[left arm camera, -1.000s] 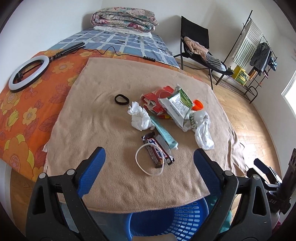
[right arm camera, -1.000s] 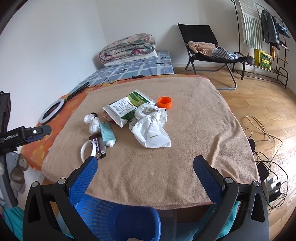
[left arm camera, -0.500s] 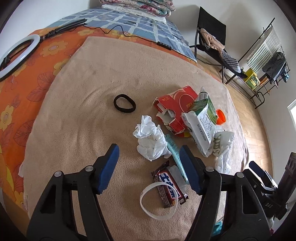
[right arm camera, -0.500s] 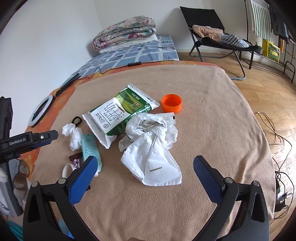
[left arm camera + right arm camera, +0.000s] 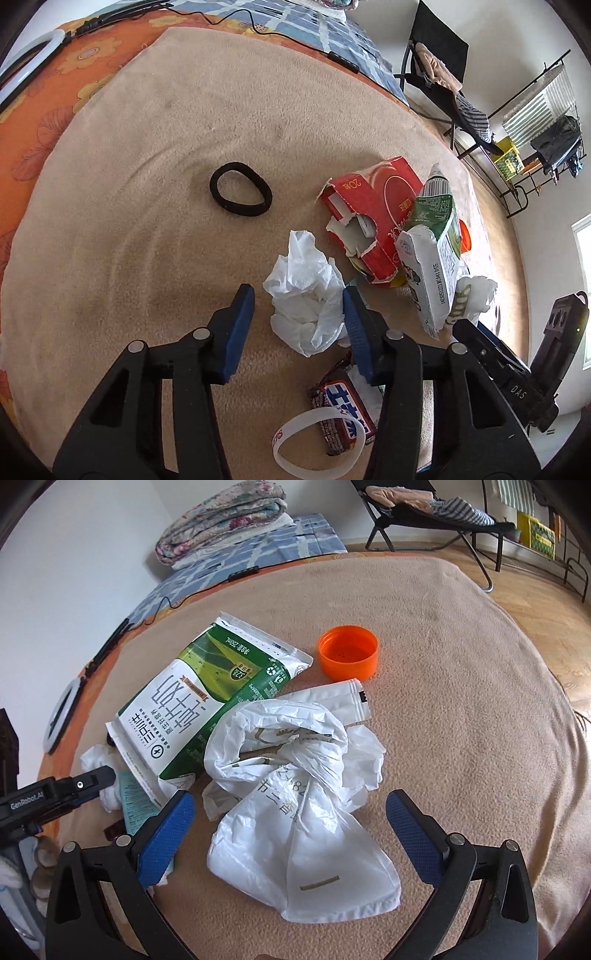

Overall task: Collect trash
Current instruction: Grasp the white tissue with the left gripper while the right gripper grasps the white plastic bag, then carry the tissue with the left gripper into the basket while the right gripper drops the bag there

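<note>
A crumpled white tissue [image 5: 306, 295] lies on the tan blanket [image 5: 147, 166], between the fingers of my open left gripper [image 5: 297, 299]; the right finger touches it. Beside it lie a torn red box [image 5: 373, 218], a green and white milk carton [image 5: 436, 266], a candy bar wrapper [image 5: 341, 417] and a white paper ring [image 5: 314, 443]. In the right wrist view a crumpled white plastic bag [image 5: 295, 805] lies between the tips of my open right gripper [image 5: 290, 812], with the milk carton [image 5: 199, 709] and an orange cap [image 5: 349, 651] behind it.
A black hair tie [image 5: 240, 189] lies apart on the blanket. A ring light [image 5: 61, 712] and cable rest on the orange floral sheet [image 5: 48, 85]. A folded quilt [image 5: 221, 520], a black folding chair [image 5: 432, 513] and a clothes rack [image 5: 539, 122] stand beyond.
Both grippers moved forward and down over the blanket. The left narrowed and now straddles the tissue. The right came close to the plastic bag. The blue basket dropped out of view.
</note>
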`<state>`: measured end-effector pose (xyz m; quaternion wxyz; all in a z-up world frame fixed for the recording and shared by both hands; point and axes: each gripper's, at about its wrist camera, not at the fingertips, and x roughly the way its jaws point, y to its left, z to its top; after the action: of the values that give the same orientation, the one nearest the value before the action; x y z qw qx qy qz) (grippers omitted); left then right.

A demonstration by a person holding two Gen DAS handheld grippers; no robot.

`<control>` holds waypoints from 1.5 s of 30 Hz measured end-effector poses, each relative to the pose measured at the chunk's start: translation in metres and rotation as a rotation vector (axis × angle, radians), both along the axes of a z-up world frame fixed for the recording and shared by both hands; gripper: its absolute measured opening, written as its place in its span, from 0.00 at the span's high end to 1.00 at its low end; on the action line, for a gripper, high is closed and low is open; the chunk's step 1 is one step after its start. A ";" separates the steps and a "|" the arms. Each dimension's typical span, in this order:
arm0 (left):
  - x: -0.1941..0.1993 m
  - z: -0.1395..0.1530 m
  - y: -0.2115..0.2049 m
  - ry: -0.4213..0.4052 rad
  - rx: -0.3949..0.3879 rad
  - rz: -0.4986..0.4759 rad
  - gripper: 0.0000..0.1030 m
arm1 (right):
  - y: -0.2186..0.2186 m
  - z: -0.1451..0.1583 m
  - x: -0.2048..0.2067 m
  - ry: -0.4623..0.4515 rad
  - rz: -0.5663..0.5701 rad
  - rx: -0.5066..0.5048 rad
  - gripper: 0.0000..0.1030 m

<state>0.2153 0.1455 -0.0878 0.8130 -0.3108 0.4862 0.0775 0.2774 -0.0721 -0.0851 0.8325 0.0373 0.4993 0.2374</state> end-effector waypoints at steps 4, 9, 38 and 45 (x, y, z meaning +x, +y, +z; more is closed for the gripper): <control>0.002 -0.001 -0.001 0.006 0.015 -0.007 0.64 | -0.001 -0.002 0.003 0.014 0.000 0.030 0.16; 0.002 0.001 0.002 -0.013 0.004 0.000 0.73 | -0.008 -0.001 0.004 0.035 0.001 0.076 0.44; -0.121 0.091 -0.016 -0.190 0.134 -0.063 0.76 | -0.041 0.087 -0.119 -0.167 0.078 0.046 0.50; -0.163 0.090 -0.055 -0.199 0.128 -0.152 0.76 | -0.040 0.097 -0.163 -0.201 0.134 0.035 0.50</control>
<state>0.0526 0.0904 0.0023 0.8790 -0.2265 0.4192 0.0154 0.1142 -0.1126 0.0118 0.8599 -0.0056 0.4102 0.3039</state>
